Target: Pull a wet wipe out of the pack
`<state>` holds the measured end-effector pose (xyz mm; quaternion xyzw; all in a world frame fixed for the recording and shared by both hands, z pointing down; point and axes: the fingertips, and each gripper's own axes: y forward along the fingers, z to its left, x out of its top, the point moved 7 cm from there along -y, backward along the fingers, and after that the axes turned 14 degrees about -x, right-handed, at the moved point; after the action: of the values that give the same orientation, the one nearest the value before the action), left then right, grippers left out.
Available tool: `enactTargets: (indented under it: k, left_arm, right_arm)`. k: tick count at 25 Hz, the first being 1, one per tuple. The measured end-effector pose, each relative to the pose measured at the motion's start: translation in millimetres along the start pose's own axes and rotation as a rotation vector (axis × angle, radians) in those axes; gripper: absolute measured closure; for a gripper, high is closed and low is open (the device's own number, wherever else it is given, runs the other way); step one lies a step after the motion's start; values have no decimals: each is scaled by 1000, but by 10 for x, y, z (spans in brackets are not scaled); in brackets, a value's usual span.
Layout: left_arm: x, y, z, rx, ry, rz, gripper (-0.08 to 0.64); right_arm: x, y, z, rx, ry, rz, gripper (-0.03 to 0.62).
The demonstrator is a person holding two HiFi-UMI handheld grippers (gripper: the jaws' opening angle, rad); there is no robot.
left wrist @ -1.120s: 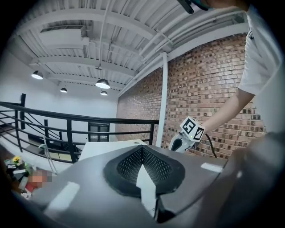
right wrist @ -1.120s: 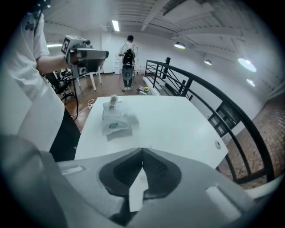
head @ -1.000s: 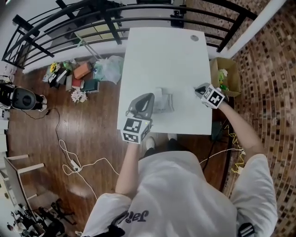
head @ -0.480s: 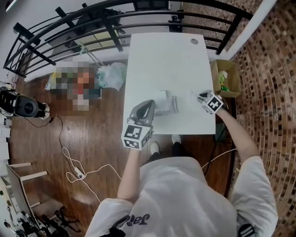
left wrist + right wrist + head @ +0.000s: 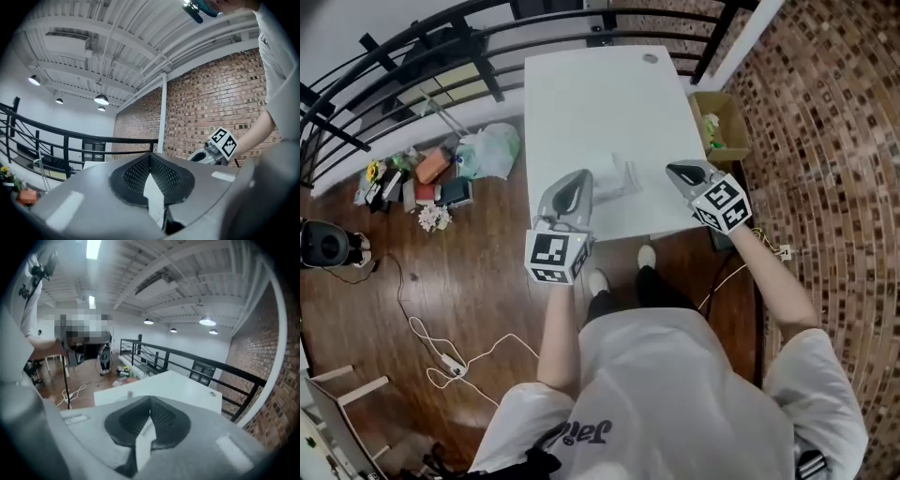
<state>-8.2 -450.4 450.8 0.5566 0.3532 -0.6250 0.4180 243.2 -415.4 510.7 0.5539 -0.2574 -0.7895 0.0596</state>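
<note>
Lying on the near part of the table (image 5: pixel 591 94), just above the middle of the head view, the pack (image 5: pixel 617 180) sat between the two grippers, its long side running left to right. The left gripper (image 5: pixel 578 178) stood just beside its left end and looked the nearer; the right gripper (image 5: pixel 673 170) hung farther off at the right. Both pairs of jaws were pressed together, each showing a white sliver at the seam that could be wipe or table.
</note>
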Motion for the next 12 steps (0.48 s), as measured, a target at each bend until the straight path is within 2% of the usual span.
enactTargets:
  k: [4, 7, 12]
  left_arm:
    - [-17, -199, -238, -11, -5, -18, 545]
    - [-7, -356, -512, 4, -1, -29, 545]
    - [-51, -557, -1174, 52, 20, -31, 545]
  right_arm:
    - [270, -589, 442, -88, 158, -165, 599]
    - [395, -986, 670, -135, 204, -257, 600]
    - [285, -1599, 952, -137, 306, -351, 600]
